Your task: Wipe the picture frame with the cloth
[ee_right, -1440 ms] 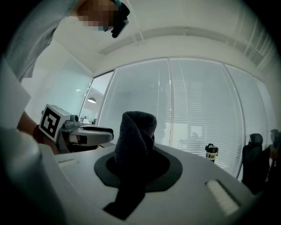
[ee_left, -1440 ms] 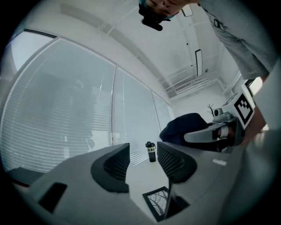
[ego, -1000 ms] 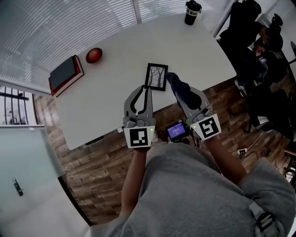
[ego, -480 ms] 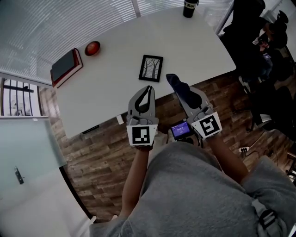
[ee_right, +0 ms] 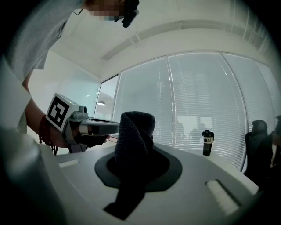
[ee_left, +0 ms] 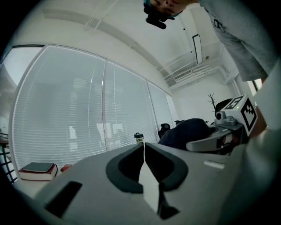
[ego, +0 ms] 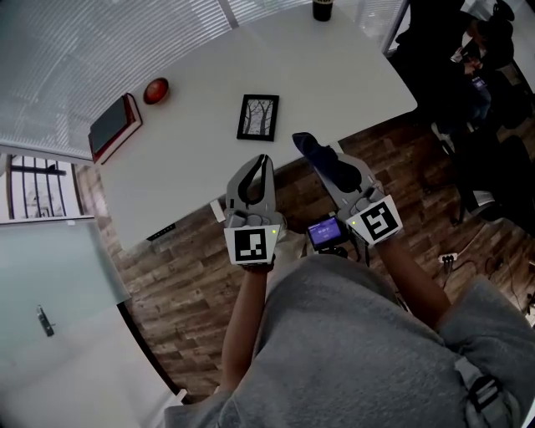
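Observation:
A black picture frame [ego: 257, 117] with a tree print lies flat on the white table [ego: 201, 142], near its front edge. My left gripper [ego: 264, 160] is shut and empty, held off the table's near edge, just below the frame. My right gripper [ego: 311, 148] is shut on a dark cloth [ego: 321, 159], whose rolled end sticks out past the jaws. In the right gripper view the cloth [ee_right: 134, 145] fills the jaws and hangs down. In the left gripper view the left gripper [ee_left: 143, 149] has its pads meeting, and the cloth [ee_left: 184, 132] shows to the right.
A red-edged book [ego: 114, 125] and a red round object [ego: 155, 89] lie at the table's left end. A dark cup [ego: 323, 8] stands at the far edge. Office chairs [ego: 468, 67] crowd the right side. Wood floor lies beneath me.
Both grippers have drawn back from the frame toward me, off the table edge. The left jaws, slightly apart beside the frame a second ago, have come together. The cloth stays in the right gripper.

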A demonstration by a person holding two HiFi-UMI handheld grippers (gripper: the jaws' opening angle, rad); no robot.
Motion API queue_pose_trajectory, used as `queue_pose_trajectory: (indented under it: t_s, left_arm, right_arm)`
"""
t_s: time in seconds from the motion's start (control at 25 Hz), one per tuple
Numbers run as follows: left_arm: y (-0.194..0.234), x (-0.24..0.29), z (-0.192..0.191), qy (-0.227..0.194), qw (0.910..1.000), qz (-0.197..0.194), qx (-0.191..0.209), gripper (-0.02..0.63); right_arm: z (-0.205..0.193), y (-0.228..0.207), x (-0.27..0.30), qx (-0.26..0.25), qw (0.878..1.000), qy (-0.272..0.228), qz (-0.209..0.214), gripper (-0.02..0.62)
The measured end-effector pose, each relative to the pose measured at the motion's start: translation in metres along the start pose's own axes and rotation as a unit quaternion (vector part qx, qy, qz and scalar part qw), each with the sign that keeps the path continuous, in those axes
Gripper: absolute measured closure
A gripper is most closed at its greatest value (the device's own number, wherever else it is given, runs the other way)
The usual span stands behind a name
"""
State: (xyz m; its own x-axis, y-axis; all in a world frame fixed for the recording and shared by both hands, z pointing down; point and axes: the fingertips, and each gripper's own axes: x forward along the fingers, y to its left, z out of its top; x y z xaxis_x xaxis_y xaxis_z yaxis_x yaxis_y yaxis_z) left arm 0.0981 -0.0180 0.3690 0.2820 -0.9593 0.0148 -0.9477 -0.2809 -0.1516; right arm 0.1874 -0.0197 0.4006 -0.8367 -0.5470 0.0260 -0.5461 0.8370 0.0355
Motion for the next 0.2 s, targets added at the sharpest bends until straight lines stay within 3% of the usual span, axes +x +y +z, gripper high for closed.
queue_pose_trajectory:
  t_s: [0.2]
  left_arm:
    - [-0.0125, -0.0065, -0.0009, 0.009, 0.9999, -0.009, 0.003, 0.595]
  right_arm:
    - [0.0036, 0.0033, -0.0102, -0.002, 1.000, -0.012, 0.006, 0.531]
